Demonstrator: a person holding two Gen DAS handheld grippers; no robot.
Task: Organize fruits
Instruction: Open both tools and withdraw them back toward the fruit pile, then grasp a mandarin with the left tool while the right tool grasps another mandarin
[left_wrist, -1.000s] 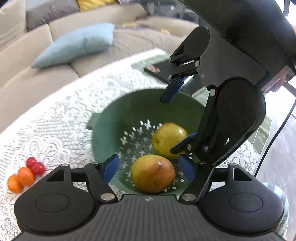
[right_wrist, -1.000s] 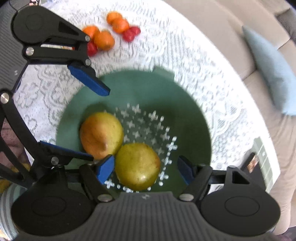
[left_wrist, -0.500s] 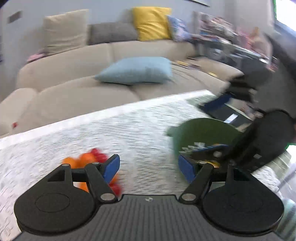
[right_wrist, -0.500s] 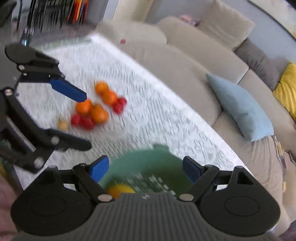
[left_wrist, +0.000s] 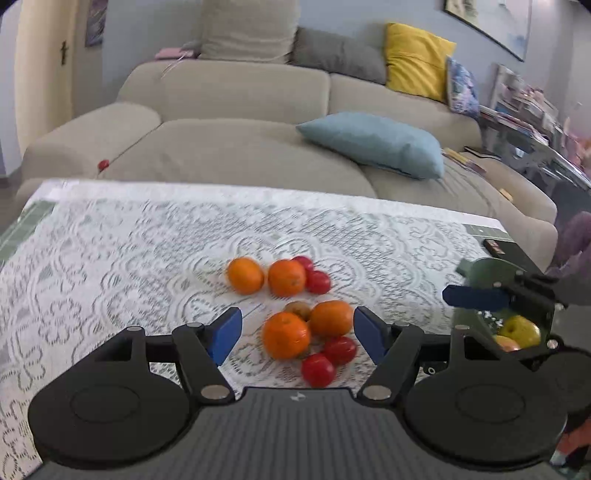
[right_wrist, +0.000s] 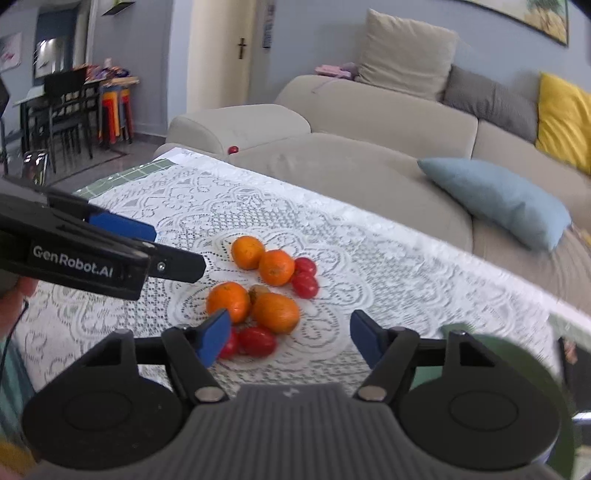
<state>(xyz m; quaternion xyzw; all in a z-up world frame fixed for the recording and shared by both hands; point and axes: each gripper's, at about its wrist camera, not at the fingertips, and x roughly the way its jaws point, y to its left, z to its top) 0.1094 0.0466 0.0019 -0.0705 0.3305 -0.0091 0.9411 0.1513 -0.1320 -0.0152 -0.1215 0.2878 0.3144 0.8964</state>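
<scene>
1. Fruits: oranges (left_wrist: 286, 334) and tomatoes (left_wrist: 318, 369) lie clustered mid-worktop (left_wrist: 110, 258) on a lace cloth.
2. Green colander (left_wrist: 491, 271) at far right holds a pear (left_wrist: 521, 330).
3. Left gripper (left_wrist: 297, 334) hovers over the near cluster, fingers closing, touching nothing.
4. Right gripper (right_wrist: 290, 334) likewise, fingers closing on nothing.

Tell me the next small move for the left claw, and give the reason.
Probably ease the left claw forward and down onto the nearest orange. Its jaws are closing with nothing pressed between them, and that orange sits framed between them on the lace tablecloth. The green colander already holds yellow fruit, while oranges and tomatoes lie loose.
</scene>
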